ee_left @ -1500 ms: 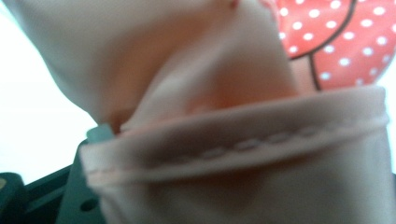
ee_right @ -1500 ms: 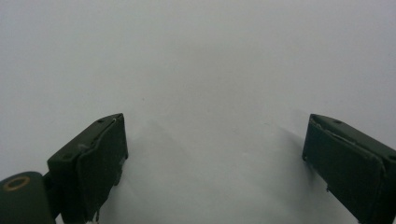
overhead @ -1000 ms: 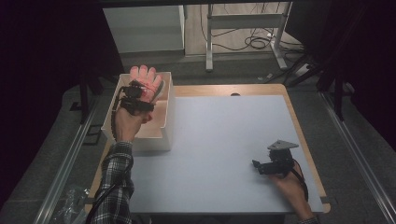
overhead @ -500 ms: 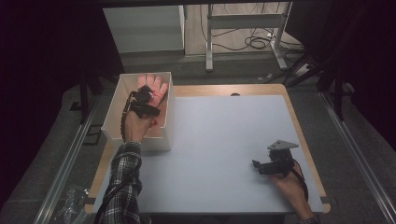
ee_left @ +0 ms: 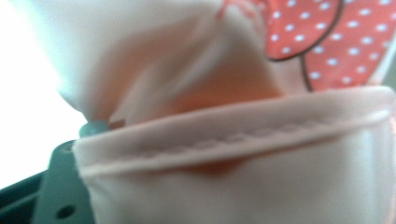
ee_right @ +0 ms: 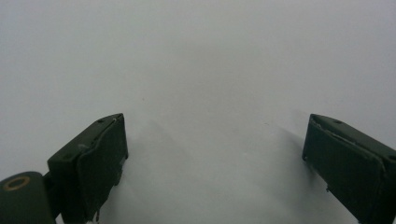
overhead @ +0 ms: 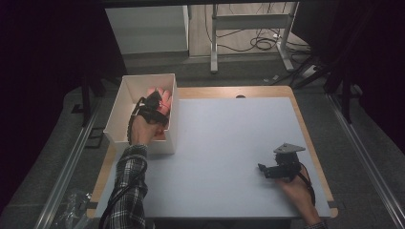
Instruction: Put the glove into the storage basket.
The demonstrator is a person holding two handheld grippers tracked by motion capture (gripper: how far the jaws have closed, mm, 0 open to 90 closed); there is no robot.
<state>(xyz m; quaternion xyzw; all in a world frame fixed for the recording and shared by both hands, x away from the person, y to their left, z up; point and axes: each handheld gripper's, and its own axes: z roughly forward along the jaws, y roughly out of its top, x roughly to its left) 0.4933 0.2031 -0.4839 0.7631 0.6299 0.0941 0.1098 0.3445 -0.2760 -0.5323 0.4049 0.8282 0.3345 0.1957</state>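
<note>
Left gripper reaching down into the white box at the table's far left corner, tip sitting right on the pink cloth inside the box. Left hand wrapping the gripper body, plaid sleeve coming in from the bottom edge, cable looping beside the wrist.

Left gripper view: looking point-blank at a stitched hem of pale pink cloth running across, more of it folding up behind, a red patch with white dots at top right. Cloth draping over the dark jaw showing at lower left; cannot tell whether the jaws are clamping it or just pushing into it, blurred and covered.

Right gripper resting low over the white table near the right front corner, right hand holding it from behind, grey three-cornered plate on top, pointing toward the table's left. Right gripper view: jaws standing wide apart, holding nothing, just bare white table between and ahead of them.

Box and right gripper sitting well apart, bare tabletop between
</note>
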